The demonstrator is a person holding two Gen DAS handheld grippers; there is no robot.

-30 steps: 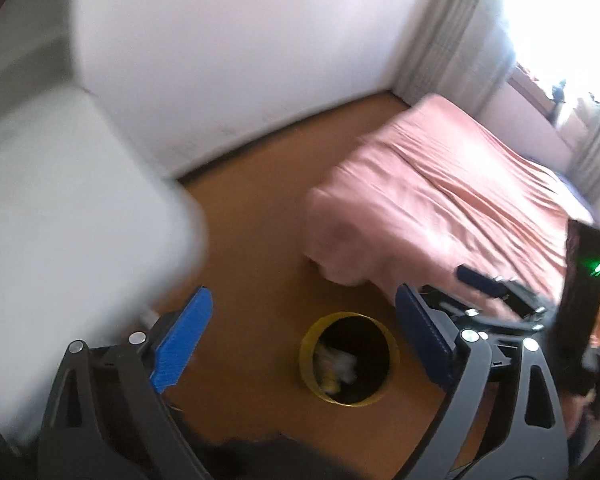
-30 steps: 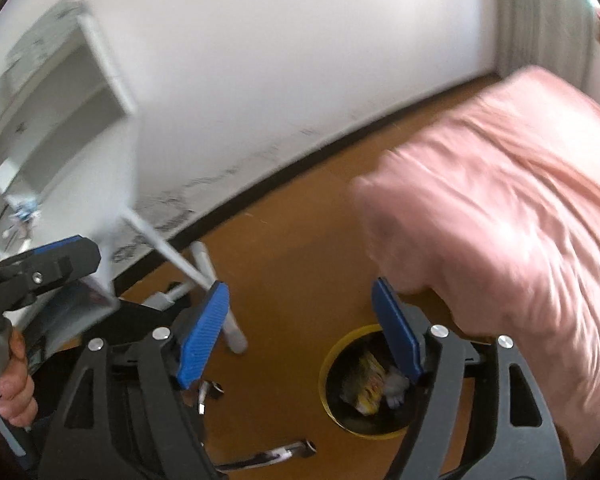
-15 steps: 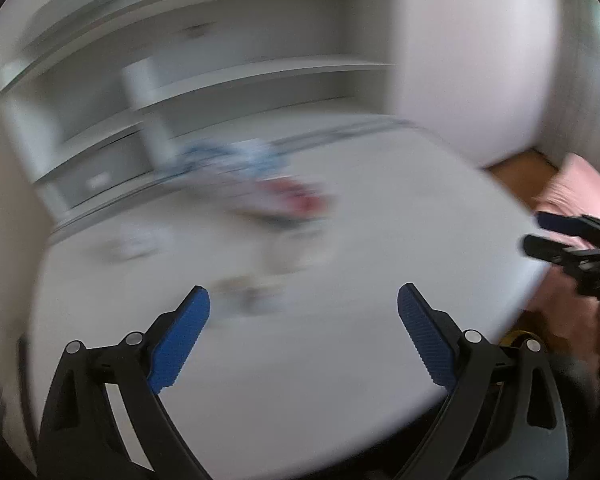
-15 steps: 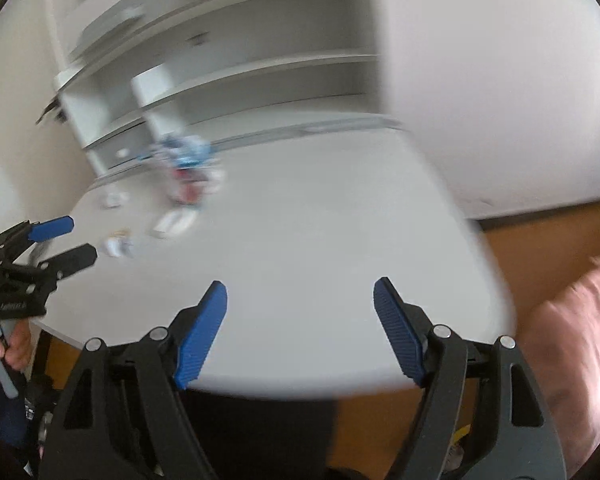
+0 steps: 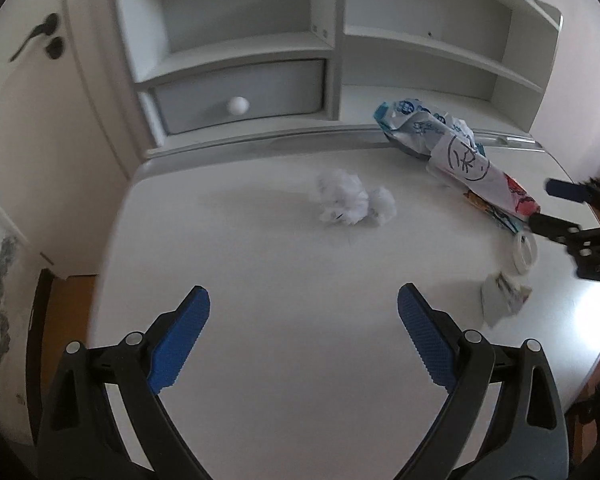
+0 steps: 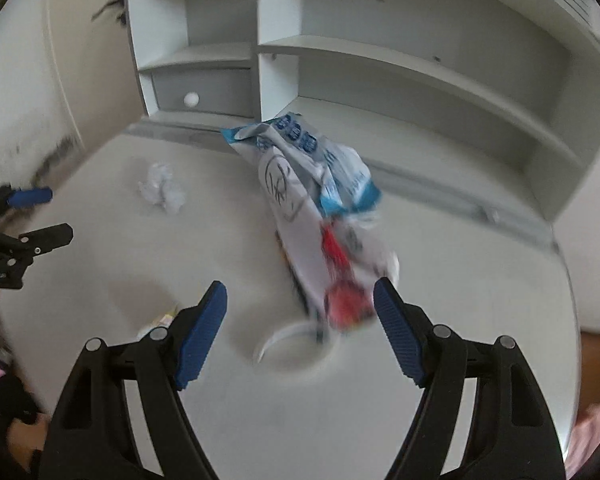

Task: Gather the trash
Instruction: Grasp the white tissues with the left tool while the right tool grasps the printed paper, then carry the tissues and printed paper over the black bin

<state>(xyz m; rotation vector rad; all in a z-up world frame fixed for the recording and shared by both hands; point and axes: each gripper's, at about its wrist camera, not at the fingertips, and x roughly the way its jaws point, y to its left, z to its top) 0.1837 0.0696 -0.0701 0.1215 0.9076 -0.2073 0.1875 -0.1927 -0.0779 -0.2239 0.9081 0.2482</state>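
Both my views swung up from the bin; jaws wide and empty, right gripper (image 6: 300, 312) should straddle the wrapper (image 6: 320, 216) squarely.

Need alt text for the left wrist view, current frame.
The open left gripper hovers empty over a white desk, pointing at crumpled white paper. To the right lie a long printed wrapper, a tape ring and a small crumpled scrap, with the right gripper reaching in; shelves and a drawer stand behind.

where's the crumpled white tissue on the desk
In the left wrist view the crumpled white tissue lies mid-desk, ahead of the open left claw, left of the long wrapper.
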